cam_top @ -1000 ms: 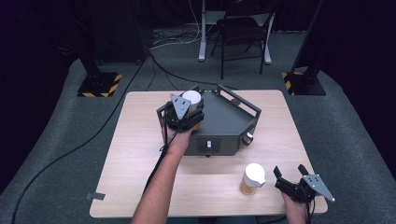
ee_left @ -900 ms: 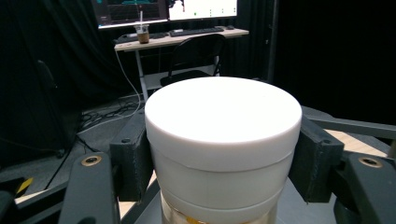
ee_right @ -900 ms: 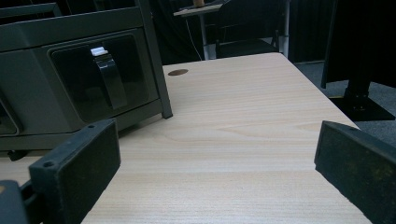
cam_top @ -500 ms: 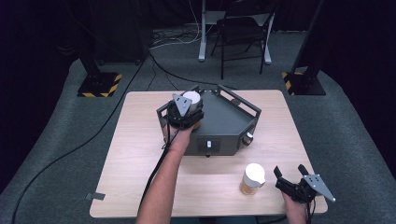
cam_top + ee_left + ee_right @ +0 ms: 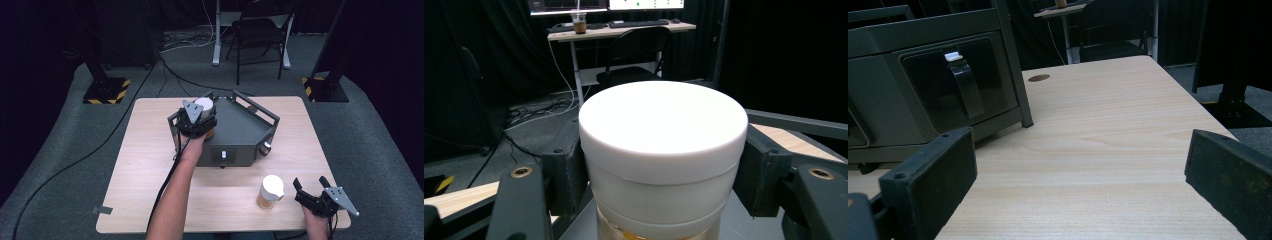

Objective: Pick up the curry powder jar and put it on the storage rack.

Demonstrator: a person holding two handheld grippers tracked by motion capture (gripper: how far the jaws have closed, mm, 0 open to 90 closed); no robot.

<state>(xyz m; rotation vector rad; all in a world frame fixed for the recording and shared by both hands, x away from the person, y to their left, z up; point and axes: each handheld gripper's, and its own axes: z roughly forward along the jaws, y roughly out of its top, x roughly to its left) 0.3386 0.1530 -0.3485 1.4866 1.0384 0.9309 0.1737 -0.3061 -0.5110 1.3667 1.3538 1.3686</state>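
Reaching up from the six o'clock edge of the high view, bare left forearm stretched toward twelve, left gripper (image 5: 199, 119) at about eleven o'clock of the table, over the near-left corner of the grey machine (image 5: 240, 135). Clamped there on the white-lidded jar (image 5: 663, 155), a black pad pressed against each flank just under the lid. Jar upright on the machine's flat top, long axis vertical, lid facing straight up. Further right, at five o'clock of the table, a second white-lidded jar (image 5: 270, 192) standing upright on the pale wooden tabletop (image 5: 150, 165), just beside the right gripper (image 5: 312, 191). Gripped low at the table's near-right corner, wrist barely over the edge, jaws spread wide and holding nothing, bare wood between the pads in the right gripper view. Around the table grey carpet, black drapes, a folding chair (image 5: 260, 35) at twelve o'clock.
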